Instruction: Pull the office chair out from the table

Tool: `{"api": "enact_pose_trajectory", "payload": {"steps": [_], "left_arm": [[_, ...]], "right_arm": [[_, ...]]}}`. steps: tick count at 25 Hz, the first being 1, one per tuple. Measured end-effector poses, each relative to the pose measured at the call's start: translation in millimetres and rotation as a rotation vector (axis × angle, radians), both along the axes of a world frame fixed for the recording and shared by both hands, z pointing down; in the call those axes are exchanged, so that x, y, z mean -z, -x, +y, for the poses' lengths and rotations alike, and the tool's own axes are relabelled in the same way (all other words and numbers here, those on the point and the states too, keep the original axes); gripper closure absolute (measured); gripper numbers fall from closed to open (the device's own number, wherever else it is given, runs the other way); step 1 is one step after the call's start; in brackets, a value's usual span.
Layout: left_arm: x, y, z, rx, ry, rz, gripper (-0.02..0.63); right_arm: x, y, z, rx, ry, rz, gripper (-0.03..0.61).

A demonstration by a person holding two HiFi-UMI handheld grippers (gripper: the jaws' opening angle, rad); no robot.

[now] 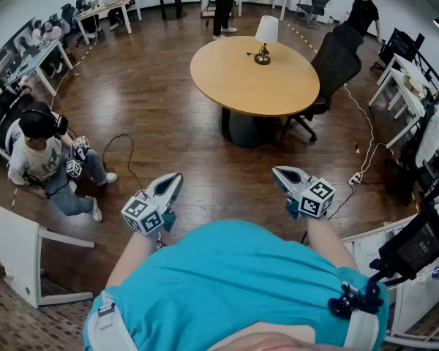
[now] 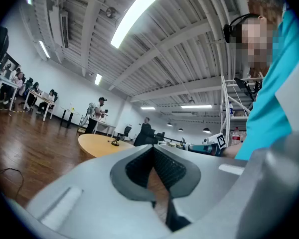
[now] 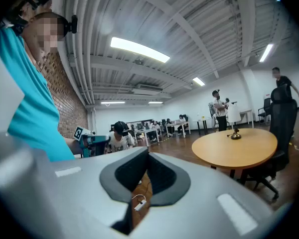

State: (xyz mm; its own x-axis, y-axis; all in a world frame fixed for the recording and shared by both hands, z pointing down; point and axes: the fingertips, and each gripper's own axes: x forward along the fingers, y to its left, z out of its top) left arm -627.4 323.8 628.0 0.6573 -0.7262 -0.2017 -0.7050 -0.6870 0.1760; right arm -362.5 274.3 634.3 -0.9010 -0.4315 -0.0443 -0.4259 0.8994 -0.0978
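Black office chair (image 1: pixel 335 66) at three o'clock of the worktop (image 1: pixel 238 79); left hand-held gripper (image 1: pixel 174 180) and right hand-held gripper (image 1: pixel 280 172) closed (both empty).

Black office chair (image 1: pixel 335 63) upright, tucked against right side of round wooden table (image 1: pixel 241 82)

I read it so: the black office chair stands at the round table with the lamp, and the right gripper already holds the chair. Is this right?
No. The right gripper holds nothing and is far from the office chair, as the head view shows. The rest is correct.
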Motion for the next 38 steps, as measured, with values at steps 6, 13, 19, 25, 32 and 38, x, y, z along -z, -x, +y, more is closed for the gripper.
{"api": "enact_pose_trajectory", "payload": {"steps": [6,13,19,25,32,38], "left_arm": [[1.4,-6.7,-6.3,-0.007,-0.002,0.0,0.592],[-3.5,-21.0,-12.9,-0.016,-0.005,-0.006,0.592],[2.0,-50.1,-19.3,-0.018,-0.002,-0.016,0.592],[2.0,-79.8,-20.5,-0.024,0.0,-0.024,0.592],[2.4,-123.6,-24.8,-0.042,0.007,-0.025,0.592],[-14.7,-149.6,-31.6,-0.081,0.026,-0.03,0.592]], "right_arm": [[0.4,-4.8,-5.5,-0.003,0.002,-0.004,0.581],[-4.3,-19.2,-9.9,-0.011,0.0,-0.009,0.581],[0.1,-48.9,-15.0,-0.014,-0.002,-0.02,0.581],[4.6,-73.9,-13.0,-0.009,-0.011,-0.028,0.581],[10.0,-107.0,-15.9,-0.002,-0.024,-0.027,0.581],[-5.4,-132.5,-21.2,-0.039,0.0,-0.027,0.581]]}}
